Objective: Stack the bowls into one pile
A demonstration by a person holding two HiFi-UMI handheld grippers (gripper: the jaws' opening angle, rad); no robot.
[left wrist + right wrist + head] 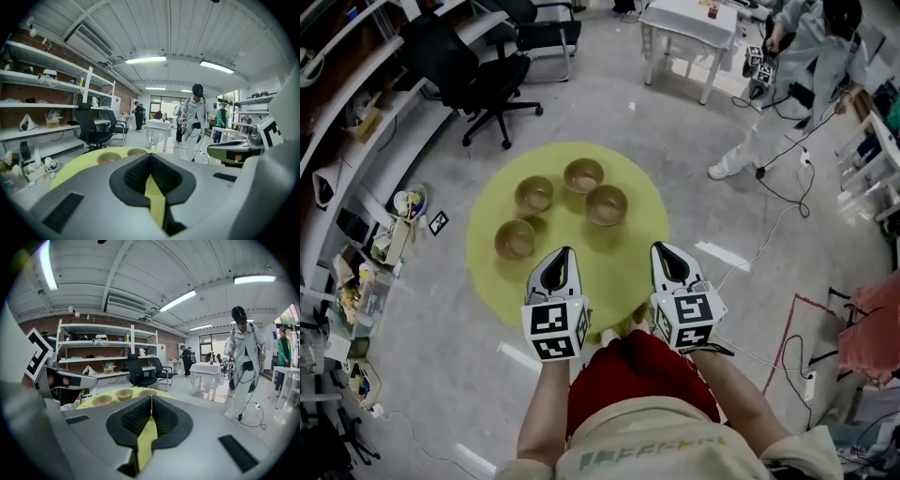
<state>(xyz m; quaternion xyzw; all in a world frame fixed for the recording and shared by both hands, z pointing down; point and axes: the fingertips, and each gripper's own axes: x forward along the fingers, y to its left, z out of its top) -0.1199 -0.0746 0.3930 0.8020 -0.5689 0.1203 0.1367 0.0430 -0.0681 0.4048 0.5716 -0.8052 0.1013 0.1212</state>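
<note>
Several tan bowls stand apart on a round yellow-green table (628, 262): one at the far middle (583, 174), one to its left (533, 194), one on the right (607, 204) and one nearest on the left (515, 238). My left gripper (557, 262) hovers over the table's near edge, shut and empty. My right gripper (668, 255) hangs beside it, also shut with nothing held. In the left gripper view two bowls (108, 157) peek over the jaws. The right gripper view shows three bowls (124, 394) on the table (89, 403).
A black office chair (483, 80) stands beyond the table on the left. Shelving and clutter (356, 234) line the left wall. A white table (689, 33) and a person in grey (797, 75) are at the far right. Cables (778, 187) trail on the floor.
</note>
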